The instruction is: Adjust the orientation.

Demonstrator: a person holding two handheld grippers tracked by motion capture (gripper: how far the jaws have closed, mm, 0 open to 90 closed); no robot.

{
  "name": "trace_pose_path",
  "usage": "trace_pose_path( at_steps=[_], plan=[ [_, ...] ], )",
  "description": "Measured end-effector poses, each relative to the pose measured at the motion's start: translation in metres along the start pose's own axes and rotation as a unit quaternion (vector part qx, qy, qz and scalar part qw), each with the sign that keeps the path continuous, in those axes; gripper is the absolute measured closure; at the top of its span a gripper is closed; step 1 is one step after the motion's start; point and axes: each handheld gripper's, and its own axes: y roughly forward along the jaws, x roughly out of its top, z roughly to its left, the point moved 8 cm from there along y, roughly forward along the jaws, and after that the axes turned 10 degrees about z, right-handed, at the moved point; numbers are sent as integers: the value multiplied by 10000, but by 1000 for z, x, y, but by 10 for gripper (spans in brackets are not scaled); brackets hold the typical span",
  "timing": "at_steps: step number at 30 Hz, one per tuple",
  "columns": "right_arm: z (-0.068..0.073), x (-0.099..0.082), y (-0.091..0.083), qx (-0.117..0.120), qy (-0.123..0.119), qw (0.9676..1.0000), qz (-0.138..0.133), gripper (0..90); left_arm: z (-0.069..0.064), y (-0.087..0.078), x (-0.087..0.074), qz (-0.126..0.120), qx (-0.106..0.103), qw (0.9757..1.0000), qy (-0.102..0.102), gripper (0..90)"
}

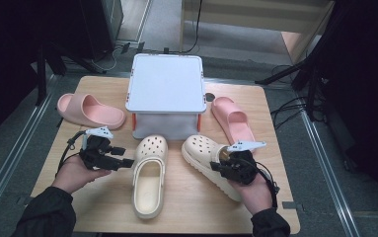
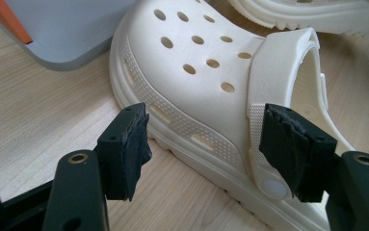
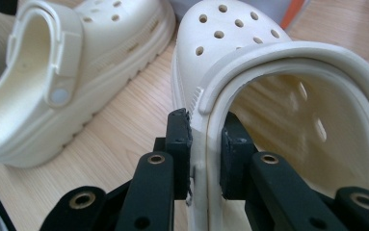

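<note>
The right gripper is clamped on the side wall of the right clog, one pad outside, the other inside the opening, with the clog's toe pointing away from it. The left gripper is released, jaws spread wide, and the left clog lies just ahead of them on the table, untouched. Beyond both clogs sits the grey box, with a pink slide off to each side.
</note>
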Motion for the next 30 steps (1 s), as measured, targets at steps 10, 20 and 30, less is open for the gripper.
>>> trace_pose_path(
  at_steps=[10,20,30],
  plan=[
    [23,7,26,-120,133,9995,257,784,0,1,0,35,4,10000,25,336],
    [43,10,49,-116,212,9992,304,779,-2,2,-1,60,-12,10000,77,336],
    [57,14,63,4,264,9993,256,739,-4,3,-2,82,17,9999,139,338]
  ],
)
